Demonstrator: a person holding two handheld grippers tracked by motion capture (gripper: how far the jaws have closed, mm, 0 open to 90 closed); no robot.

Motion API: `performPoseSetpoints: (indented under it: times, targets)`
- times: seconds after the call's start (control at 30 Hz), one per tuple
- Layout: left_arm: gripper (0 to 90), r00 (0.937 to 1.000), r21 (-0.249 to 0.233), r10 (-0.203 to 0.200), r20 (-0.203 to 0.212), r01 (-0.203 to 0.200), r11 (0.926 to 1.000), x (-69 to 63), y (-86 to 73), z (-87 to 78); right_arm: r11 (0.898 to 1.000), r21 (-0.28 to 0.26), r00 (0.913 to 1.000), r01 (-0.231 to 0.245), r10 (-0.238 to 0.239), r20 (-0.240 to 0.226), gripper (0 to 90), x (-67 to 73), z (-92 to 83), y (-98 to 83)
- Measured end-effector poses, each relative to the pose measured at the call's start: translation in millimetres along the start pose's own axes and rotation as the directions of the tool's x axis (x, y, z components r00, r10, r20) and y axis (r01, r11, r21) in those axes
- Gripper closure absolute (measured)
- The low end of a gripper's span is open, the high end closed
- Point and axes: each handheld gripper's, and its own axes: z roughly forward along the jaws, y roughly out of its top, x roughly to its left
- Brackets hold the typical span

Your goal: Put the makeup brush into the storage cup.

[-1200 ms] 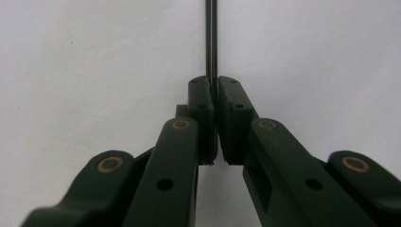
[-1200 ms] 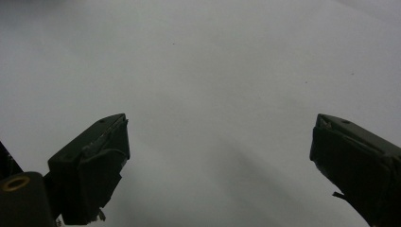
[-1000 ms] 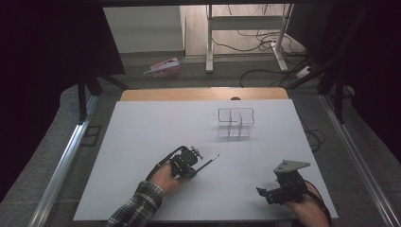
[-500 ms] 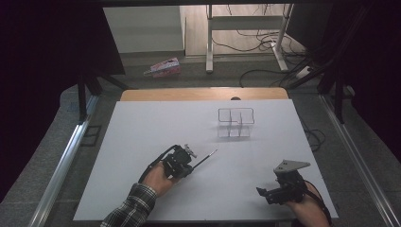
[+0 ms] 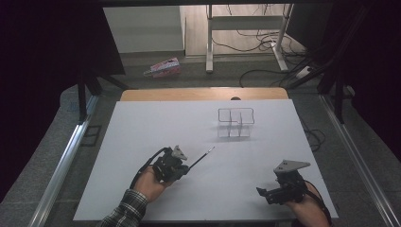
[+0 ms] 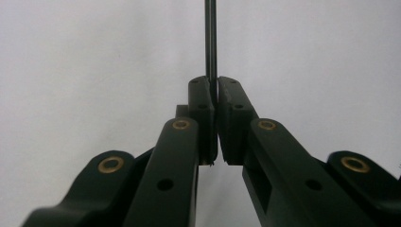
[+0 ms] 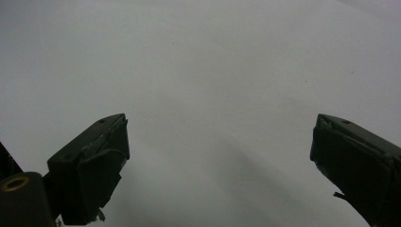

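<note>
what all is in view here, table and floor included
rod: one, thin and dark, clamped in the left claw, tip aimed toward the rack
rack: one, clear with compartments, far middle of the sheet, nothing seen in it
sheet: one, white, covering the table
table: one, wooden edge showing at the far side
packet: one, pink and white, on the floor beyond the table
cables: several, dark, on the floor at far right
left claw: one, black, near left, shut on the rod
right claw: one, black, near right, open, nothing between its jaws
sleeve: one, plaid, bottom left
</note>
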Motion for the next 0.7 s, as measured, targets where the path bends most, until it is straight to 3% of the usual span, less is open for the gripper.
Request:
performPoseSetpoints:
  times: [0.23, 0.33, 0.7]
  targets:
    - [85.4, 0.9999, -0.070, -0.015, -0.003, 0.015, 0.9974, 1.6, -12.4, -12.0, 1.000, 0.001, 1.0000, -0.002, 0.002, -0.002, 5.0, 0.1, 0.0, 0.1]
    - [85.4, 0.9999, -0.079, -0.012, -0.006, 0.011, 0.9968, 0.5, -15.0, -14.3, 1.000, -0.002, 1.0000, 0.001, -0.001, -0.002, 4.9, -0.1, -0.1, 0.1]
    - [85.4, 0.9997, -0.161, -0.012, -0.022, 0.008, 0.9870, -5.6, -33.3, -28.1, 1.000, -0.008, 0.9999, -0.004, 0.004, -0.014, 3.6, -0.5, -0.7, 0.0]
